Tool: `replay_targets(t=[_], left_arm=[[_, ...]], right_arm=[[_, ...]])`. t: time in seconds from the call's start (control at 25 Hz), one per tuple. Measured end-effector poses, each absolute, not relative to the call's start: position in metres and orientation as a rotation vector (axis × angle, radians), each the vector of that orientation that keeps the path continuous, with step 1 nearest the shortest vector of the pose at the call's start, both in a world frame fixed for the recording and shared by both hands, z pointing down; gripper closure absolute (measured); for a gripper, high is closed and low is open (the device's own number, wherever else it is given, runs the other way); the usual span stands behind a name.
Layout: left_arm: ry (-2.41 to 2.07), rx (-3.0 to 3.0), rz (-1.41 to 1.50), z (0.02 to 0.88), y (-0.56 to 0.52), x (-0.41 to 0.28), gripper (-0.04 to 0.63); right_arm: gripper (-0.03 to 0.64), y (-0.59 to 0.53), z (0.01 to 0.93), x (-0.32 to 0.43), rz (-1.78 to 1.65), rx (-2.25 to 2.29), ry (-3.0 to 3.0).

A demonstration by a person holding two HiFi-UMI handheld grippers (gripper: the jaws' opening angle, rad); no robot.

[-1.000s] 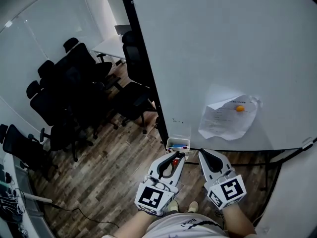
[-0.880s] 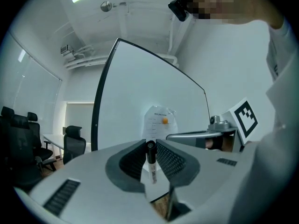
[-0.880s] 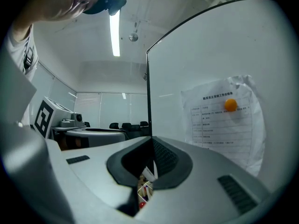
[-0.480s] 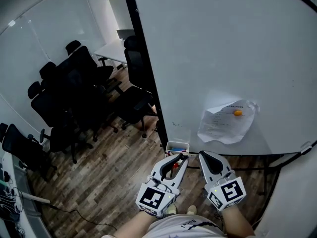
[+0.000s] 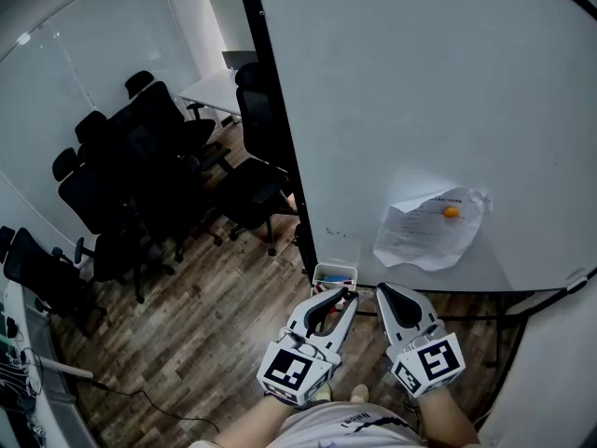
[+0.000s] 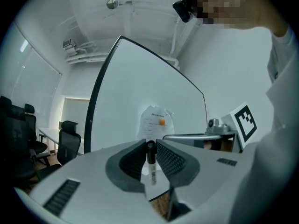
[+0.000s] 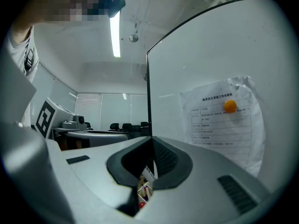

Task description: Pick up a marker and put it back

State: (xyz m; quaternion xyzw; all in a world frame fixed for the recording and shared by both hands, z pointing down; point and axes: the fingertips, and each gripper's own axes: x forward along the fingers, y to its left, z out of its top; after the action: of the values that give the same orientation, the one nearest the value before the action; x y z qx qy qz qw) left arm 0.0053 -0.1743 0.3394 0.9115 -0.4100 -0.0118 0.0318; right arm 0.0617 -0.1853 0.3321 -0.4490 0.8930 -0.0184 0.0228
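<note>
At ten o'clock in the head view we see black office chairs round a white meeting table, standing on a wood floor. A dark frame edge runs from twelve o'clock down toward the centre, and the whiteboard fills everything to its right.

At six o'clock, the left tool points up toward the foot of the board. In its own view the left tool has its jaws part-way closed on the marker. The marker stands upright between the ribbed pads, black cap at the top and white printed barrel below.

Just beyond the left tool's tips, at the base of the board, sits the marker box. It also shows through the lower gap of the other tool's jaws, with coloured markers inside.

Beside the left one, at five o'clock, the right tool is narrow. In its own view the right tool has its jaws meeting at the tips with nothing between them.

At three o'clock a crumpled paper sheet hangs on the board, pinned by an orange magnet.
</note>
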Motion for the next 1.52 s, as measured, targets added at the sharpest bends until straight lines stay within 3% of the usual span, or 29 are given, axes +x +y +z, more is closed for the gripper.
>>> replay_targets(t=[1.52], left_arm=[[-1.331,2.738,0.03,0.36,-0.188,-0.024,0.52]], right_arm=[[0.604,-0.194,0.349,0.04,-0.12,-1.379,2.799]])
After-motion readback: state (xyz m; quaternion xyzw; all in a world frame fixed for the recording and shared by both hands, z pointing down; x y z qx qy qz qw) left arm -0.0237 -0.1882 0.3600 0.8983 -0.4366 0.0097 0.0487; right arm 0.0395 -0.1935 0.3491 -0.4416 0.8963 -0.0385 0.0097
